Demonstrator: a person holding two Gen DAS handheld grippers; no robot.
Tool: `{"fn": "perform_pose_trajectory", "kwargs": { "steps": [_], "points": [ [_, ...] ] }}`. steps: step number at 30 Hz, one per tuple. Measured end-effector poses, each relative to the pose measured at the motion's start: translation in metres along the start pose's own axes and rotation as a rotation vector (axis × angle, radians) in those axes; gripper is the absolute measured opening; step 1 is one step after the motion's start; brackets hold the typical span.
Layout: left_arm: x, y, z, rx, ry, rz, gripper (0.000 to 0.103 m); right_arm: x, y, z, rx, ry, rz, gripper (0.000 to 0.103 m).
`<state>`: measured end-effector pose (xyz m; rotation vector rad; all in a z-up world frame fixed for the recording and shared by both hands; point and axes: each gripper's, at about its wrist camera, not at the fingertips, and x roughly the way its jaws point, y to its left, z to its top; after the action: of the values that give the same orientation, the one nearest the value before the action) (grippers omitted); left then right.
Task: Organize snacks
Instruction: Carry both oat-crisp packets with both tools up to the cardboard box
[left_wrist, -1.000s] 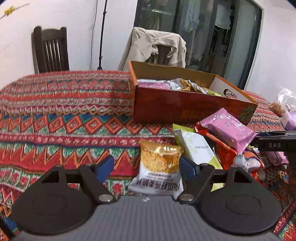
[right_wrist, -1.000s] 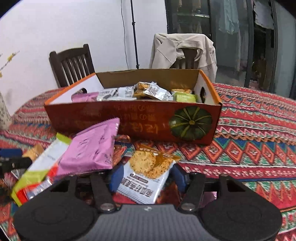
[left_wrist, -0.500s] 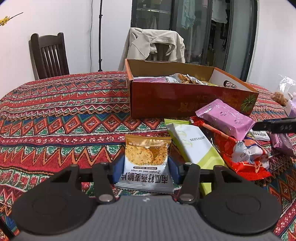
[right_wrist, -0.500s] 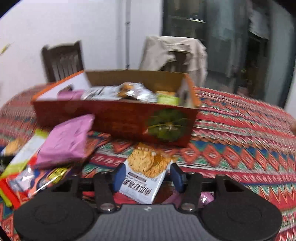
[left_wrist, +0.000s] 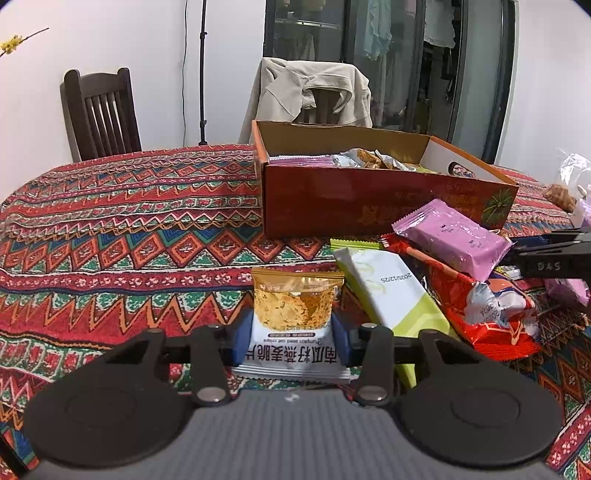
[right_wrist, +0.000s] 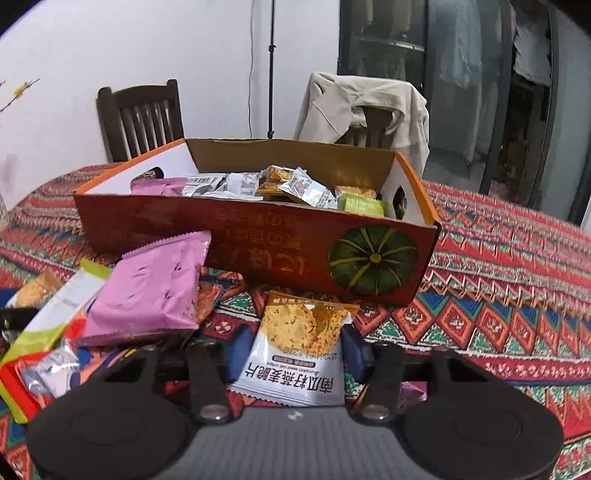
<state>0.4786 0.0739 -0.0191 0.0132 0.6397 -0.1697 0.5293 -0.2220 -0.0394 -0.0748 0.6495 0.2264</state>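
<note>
On the patterned tablecloth (left_wrist: 110, 229) we see two white-and-gold crisp packets. Our left gripper (left_wrist: 291, 341) has just been closing, and its blue pads (left_wrist: 240, 339) now pinch one crisp packet (left_wrist: 293, 325) by both sides. Our right gripper (right_wrist: 295, 354) has also been closing around the other crisp packet (right_wrist: 299, 347), its pads touching the packet's edges, though we cannot tell how firmly. Beyond both stands the open cardboard box (right_wrist: 258, 236), already holding snacks. A purple packet (left_wrist: 450, 236) tops the loose pile just beside the box.
</note>
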Motion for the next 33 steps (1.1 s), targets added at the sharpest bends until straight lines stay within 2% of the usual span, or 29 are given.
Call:
{"fn": "perform_pose_trajectory", "kwargs": {
  "steps": [2,4,9,13,16,19,22,25,30,33],
  "points": [
    [-0.003,-0.001,0.001,0.007,-0.01,0.008,0.044,-0.005,0.0,0.0,0.001,-0.012,0.001,0.04],
    [-0.016,-0.002,0.005,-0.01,-0.027,0.017,0.044,-0.017,-0.004,0.0,0.015,-0.033,-0.002,0.039],
    [-0.079,-0.012,-0.007,-0.039,-0.101,0.0,0.044,-0.082,-0.009,-0.007,0.046,-0.137,0.033,0.039],
    [-0.131,-0.027,-0.039,-0.128,-0.127,-0.03,0.044,-0.152,-0.001,-0.035,0.042,-0.19,0.136,0.04],
    [-0.158,-0.04,-0.064,-0.209,-0.101,-0.064,0.044,-0.189,0.013,-0.068,0.019,-0.176,0.192,0.04],
    [-0.172,-0.056,-0.075,-0.206,-0.073,-0.075,0.044,-0.204,0.019,-0.093,0.029,-0.14,0.243,0.04],
    [-0.182,-0.07,-0.072,-0.161,-0.089,-0.058,0.044,-0.213,0.017,-0.106,0.034,-0.125,0.248,0.04],
    [-0.188,-0.08,-0.067,-0.149,-0.116,-0.067,0.044,-0.219,0.011,-0.108,0.046,-0.147,0.254,0.04],
    [-0.179,-0.085,-0.057,-0.139,-0.111,-0.085,0.044,-0.222,0.005,-0.106,0.052,-0.162,0.263,0.04],
    [-0.167,-0.082,-0.033,-0.123,-0.122,-0.115,0.044,-0.215,0.0,-0.098,0.057,-0.168,0.272,0.04]
  ]
}}
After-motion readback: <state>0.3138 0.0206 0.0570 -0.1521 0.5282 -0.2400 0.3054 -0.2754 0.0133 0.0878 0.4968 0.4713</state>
